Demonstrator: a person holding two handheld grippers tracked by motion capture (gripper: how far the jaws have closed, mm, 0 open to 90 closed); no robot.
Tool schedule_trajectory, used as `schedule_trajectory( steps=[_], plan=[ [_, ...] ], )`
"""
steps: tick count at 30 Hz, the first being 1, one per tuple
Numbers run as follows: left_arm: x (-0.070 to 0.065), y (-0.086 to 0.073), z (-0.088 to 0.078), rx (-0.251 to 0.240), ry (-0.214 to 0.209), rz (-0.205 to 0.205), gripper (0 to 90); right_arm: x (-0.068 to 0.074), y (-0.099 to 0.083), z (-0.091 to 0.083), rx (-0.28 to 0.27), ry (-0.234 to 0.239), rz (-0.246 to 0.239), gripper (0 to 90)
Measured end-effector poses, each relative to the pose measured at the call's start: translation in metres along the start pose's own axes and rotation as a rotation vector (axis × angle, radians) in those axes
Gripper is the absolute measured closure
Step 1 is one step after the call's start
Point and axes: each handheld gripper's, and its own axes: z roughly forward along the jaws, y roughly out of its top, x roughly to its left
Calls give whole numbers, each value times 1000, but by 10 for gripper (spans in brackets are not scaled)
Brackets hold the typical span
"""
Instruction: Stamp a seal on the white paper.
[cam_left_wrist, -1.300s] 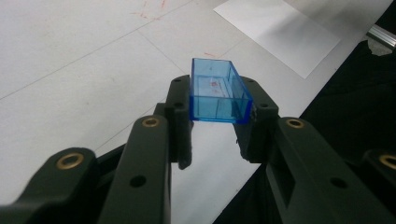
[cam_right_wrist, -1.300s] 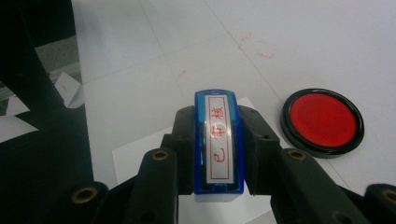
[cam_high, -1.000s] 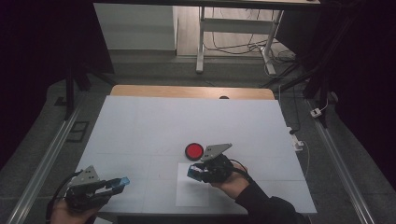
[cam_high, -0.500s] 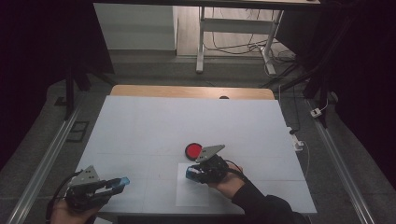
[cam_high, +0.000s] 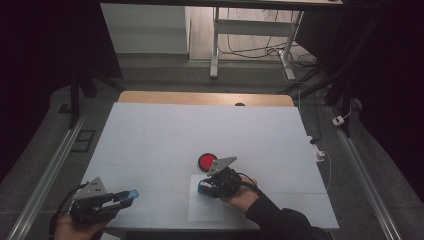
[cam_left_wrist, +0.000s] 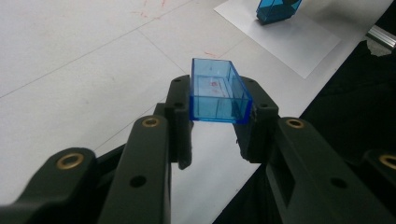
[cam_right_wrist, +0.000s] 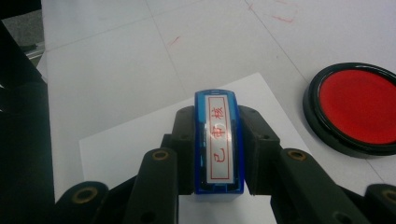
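A broad white table (cam_high: 165, 135) with a bare wooden strip along its far edge stands in a dim room, with grey floor, metal rails at either side and a white desk frame and cables beyond. A white paper sheet (cam_high: 210, 207) lies near the table's front edge. Just beyond the sheet sits a round red ink pad in a black rim (cam_high: 207, 161). The right gripper (cam_high: 206, 187) hovers over the sheet, its jaws clamped on a blue rectangular stamp with red characters on its white face (cam_right_wrist: 219, 140). Well left of the sheet, the left gripper (cam_high: 126, 196) grips a clear blue plastic cap (cam_left_wrist: 217, 91), open end forward.
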Motion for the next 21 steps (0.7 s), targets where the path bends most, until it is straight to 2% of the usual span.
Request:
schedule_trajectory(
  steps=[8, 12, 21],
  plan=[
    [0, 0, 0, 2, 0, 1, 685, -1, -2, 2, 5, 2, 1, 698],
    [0, 0, 0, 3, 1, 1, 685, -1, -2, 2, 7, 3, -18, 700],
    [0, 0, 0, 6, 1, 1, 685, -1, -5, 3, -7, 10, -2, 702]
  ],
)
